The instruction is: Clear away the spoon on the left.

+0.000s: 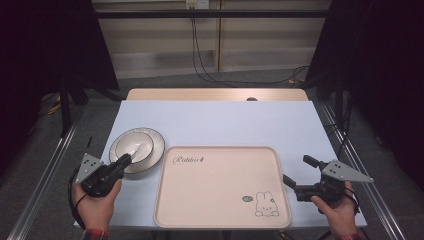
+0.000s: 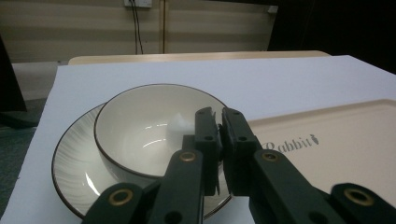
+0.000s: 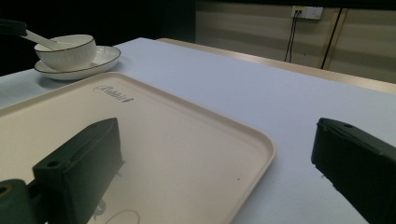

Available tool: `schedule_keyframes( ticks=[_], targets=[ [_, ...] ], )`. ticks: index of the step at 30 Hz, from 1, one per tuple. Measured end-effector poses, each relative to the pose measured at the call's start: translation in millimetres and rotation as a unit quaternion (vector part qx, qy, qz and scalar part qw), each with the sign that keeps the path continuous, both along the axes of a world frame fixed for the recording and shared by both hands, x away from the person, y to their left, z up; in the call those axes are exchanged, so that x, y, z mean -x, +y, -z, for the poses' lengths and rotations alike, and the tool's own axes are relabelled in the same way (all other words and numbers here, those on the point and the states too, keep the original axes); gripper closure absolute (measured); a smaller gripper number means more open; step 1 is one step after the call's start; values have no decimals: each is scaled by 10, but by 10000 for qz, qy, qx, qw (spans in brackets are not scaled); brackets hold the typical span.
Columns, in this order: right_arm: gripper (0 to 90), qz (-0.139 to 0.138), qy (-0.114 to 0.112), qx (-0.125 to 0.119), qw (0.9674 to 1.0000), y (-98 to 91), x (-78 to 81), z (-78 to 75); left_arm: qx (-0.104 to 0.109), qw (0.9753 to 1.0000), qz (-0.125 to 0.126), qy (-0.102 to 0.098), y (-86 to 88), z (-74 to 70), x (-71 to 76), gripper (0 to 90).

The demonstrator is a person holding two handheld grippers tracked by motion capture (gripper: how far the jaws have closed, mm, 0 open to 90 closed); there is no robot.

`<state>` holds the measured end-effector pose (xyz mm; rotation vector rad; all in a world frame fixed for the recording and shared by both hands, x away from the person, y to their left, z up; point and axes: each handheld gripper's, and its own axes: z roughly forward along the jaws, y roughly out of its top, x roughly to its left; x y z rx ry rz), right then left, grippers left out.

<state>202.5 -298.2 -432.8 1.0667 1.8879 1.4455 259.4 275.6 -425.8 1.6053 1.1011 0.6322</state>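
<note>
Here the spoon (image 3: 41, 39) handle sits clamped between the left jaws.

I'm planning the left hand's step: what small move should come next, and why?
Probably lift the bowl straight up. The left gripper is shut on its near rim, the bowl sits on the plate, and the tray beside it is bare.

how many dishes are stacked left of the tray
2: a bowl sitting in a striped plate, left of the tray. The left gripper is shut on the bowl's near rim. Nothing seems hidden beneath.
</note>
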Motion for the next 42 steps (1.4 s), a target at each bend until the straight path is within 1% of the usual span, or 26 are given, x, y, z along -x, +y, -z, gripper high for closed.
schedule_keyframes(
  ticks=[4, 5, 6, 7, 8, 9, 10, 11, 13, 15, 16, 17, 18, 19, 20, 21, 22, 23, 24, 27, 28, 29, 30, 32, 35, 42],
  targets=[
    [10, -33, -11, 6, 10000, -2, -11, 8, 36, 10000, 40, 47, 13, -63, -76, 857],
    [10, -33, -11, 6, 10000, -2, -11, 8, 36, 10000, 40, 47, 13, -63, -76, 858],
    [10, -39, -15, 4, 10000, -7, -14, 8, 68, 10000, 29, 43, 19, -68, -96, 858],
    [10, -22, -5, -25, 10000, -13, -13, 4, 144, 9999, -4, 83, 27, -69, -145, 857],
    [10, -35, -23, -7, 10000, -19, -13, 3, 144, 9999, -4, 83, 27, -69, -145, 857],
    [10, -35, -23, -7, 10000, -19, -13, 3, 199, 9998, -24, 70, 32, -71, -167, 857],
    [10, 16, -21, -26, 10000, -18, -11, 3, 242, 9997, -7, 45, 31, -82, -197, 857],
    [10, 0, -17, -33, 10000, -25, -11, 3, 265, 9996, -9, 27, 24, -106, -238, 857],
    [10, -18, -26, -30, 10000, -33, -15, 2, 248, 9997, -15, 9, 16, -118, -261, 857],
    [9, 1, -28, -69, 10000, -35, -19, 0, 247, 9997, -66, -49, -7, -136, -309, 856],
    [9, 26, -15, -106, 9999, -34, -17, -1, 269, 9995, -82, -138, -32, -146, -359, 855],
    [9, 26, -15, -106, 9999, -34, -17, -1, 269, 9995, -82, -138, -32, -146, -359, 854],
    [9, 20, -38, -104, 9999, -39, -15, -2, 254, 9993, -105, -244, -61, -148, -408, 854],
    [9, 20, -38, -104, 9999, -39, -15, -2, 254, 9993, -105, -244, -61, -148, -408, 853],
    [9, 20, -35, -113, 9999, -46, -14, -4, 282, 9989, -137, -337, -86, -139, -436, 853],
    [9, 20, -35, -113, 9999, -46, -14, -4, 253, 9988, -171, -375, -95, -136, -450, 853],
    [9, 4, -19, -125, 9999, -47, -14, -4, 268, 9986, -191, -424, -110, -128, -470, 852],
    [8, 2, -16, -126, 9999, -45, -14, -4, 220, 9986, -206, -442, -121, -122, -492, 852],
    [8, 21, -28, -127, 9999, -39, -14, -3, 231, 9981, -258, -515, -139, -112, -534, 851],
    [8, 8, -40, -107, 9999, -40, -15, -3, 256, 9978, -273, -542, -153, -105, -570, 851],
    [8, -2, -25, -119, 9999, -42, -14, -2, 294, 9978, -249, -542, -157, -101, -588, 851],
    [8, 5, -24, -110, 9999, -40, -17, 0, 302, 9977, -297, -529, -168, -101, -602, 850],
    [8, 2, 14, -137, 9999, -39, -13, -2, 307, 9977, -289, -537, -171, -102, -618, 850],
    [8, -13, -16, -112, 9999, -43, -15, -1, 318, 9976, -312, -528, -180, -102, -652, 850],
    [8, -15, -12, -157, 9999, -46, -17, -2, 363, 9975, -323, -522, -189, -91, -691, 851],
    [8, 12, -13, -144, 9999, -56, -15, 0, 353, 9971, -385, -555, -225, -60, -741, 850]
  ],
)
